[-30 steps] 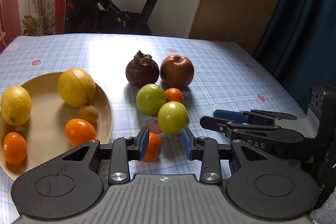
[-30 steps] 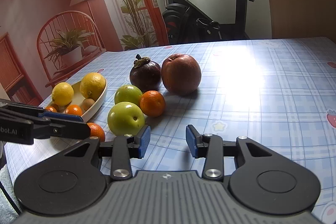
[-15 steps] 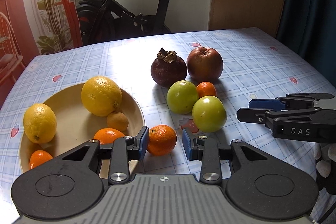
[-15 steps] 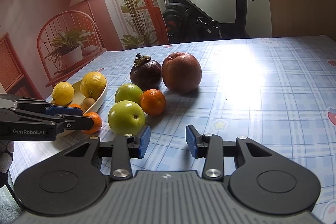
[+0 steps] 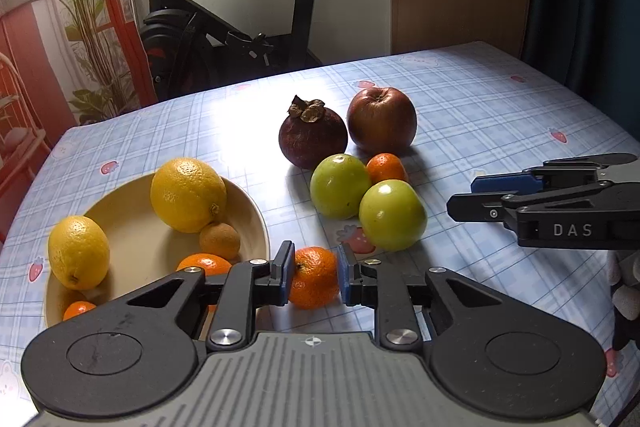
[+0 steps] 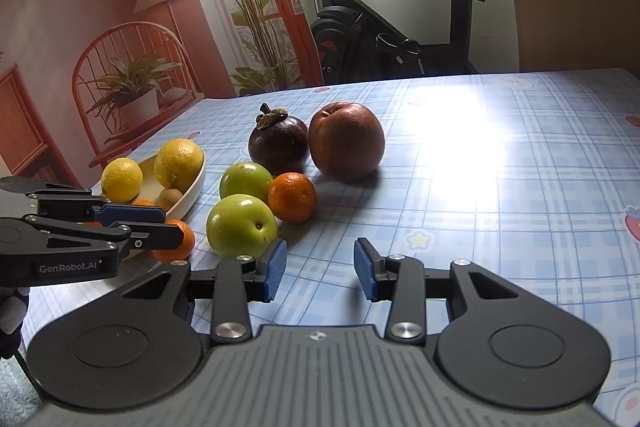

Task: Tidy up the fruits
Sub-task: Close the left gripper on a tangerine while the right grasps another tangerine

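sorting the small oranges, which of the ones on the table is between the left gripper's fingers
The tangerine just outside the bowl, between the left gripper pads. The other tangerine sits farther off among the green apples, ungripped.

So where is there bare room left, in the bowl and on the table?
The bowl has bare floor between the small lemon and large lemon; its near side is crowded with small oranges. The tablecloth lies bare right of the red apple. The green apples cluster is tight.

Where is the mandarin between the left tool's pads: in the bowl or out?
Out: the mandarin sits on the tablecloth, beside the bowl rim.
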A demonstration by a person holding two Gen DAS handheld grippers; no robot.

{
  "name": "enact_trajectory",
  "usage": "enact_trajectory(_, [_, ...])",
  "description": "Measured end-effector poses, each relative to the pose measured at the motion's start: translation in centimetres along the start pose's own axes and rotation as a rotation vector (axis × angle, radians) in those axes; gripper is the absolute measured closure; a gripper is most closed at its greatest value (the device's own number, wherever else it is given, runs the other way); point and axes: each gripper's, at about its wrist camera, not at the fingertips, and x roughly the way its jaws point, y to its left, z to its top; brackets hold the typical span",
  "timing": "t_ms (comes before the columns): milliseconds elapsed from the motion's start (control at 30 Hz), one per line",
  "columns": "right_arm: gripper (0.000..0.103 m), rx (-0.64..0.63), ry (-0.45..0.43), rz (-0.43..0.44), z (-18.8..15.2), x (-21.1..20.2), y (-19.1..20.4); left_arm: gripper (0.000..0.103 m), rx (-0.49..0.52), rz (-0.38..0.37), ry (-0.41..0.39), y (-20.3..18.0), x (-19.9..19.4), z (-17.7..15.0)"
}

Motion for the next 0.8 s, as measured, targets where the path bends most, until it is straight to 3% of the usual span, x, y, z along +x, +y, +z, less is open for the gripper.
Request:
enact_trajectory(33, [0.062, 0.001, -0.001, -0.001, 0.2, 0.1, -0.1, 0.092, 0.0, -0.013, -0.003, -0.2, 0.0, 0.0])
enact_trajectory(200, [0.062, -0.028, -0.012, 0.004, 2.0, 0.8, 0.1, 0.093, -0.021, -0.031, -0.009, -0.4, 0.1, 0.0])
enact_trajectory(467, [0.062, -0.108, -0.001, 0.036, 3.6, 3.6, 1.6, 0.091, -0.067, -0.069, -0.007, 0.7, -0.2, -0.4])
enact_trajectory(700, [0.062, -0.064, 0.036, 0.086, 3.9, 5.4, 0.9, 0.09, -0.111, -0.077, -0.01, 1.2, -0.2, -0.5])
enact_trajectory(800, [0.062, -0.046, 0.047, 0.103, 4.0, 5.6, 0.6, 0.084, -0.114, -0.084, -0.011, 1.3, -0.2, -0.5])
